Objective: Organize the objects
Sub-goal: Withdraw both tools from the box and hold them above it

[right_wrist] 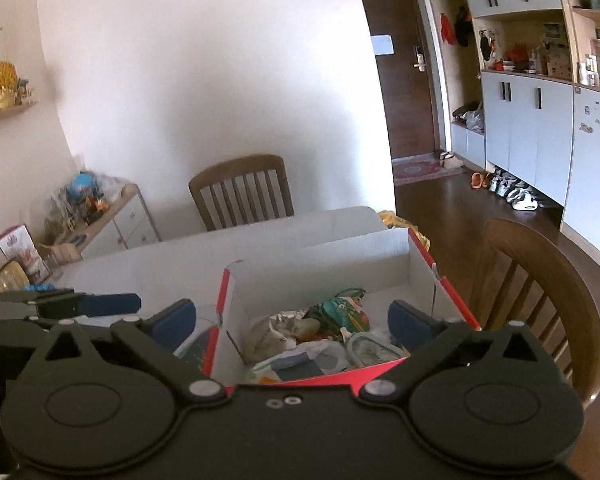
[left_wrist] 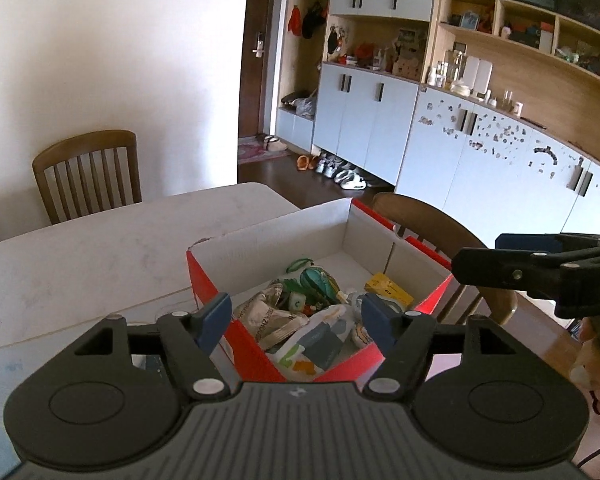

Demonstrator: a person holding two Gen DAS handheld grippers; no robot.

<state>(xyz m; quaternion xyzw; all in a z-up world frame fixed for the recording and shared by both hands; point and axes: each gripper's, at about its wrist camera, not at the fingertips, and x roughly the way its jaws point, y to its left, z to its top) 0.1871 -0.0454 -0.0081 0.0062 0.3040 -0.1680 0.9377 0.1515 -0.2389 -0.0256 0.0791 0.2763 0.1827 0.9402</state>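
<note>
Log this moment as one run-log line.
task: organize objects | left hand-held gripper: open, empty | right hand-held gripper: open, empty | both above red box | snack packets inside box

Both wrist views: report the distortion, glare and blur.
Left wrist view: fisheye bends the cabinets and door frame; the white wall is blown out; the box is sharp. Right wrist view: same bending, softer overall, dark corners; the box is slightly blurred.

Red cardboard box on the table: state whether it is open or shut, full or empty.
Open and partly filled. The red cardboard box has no lid over it; snack packets are piled at its near end, while the far floor is bare.
</note>
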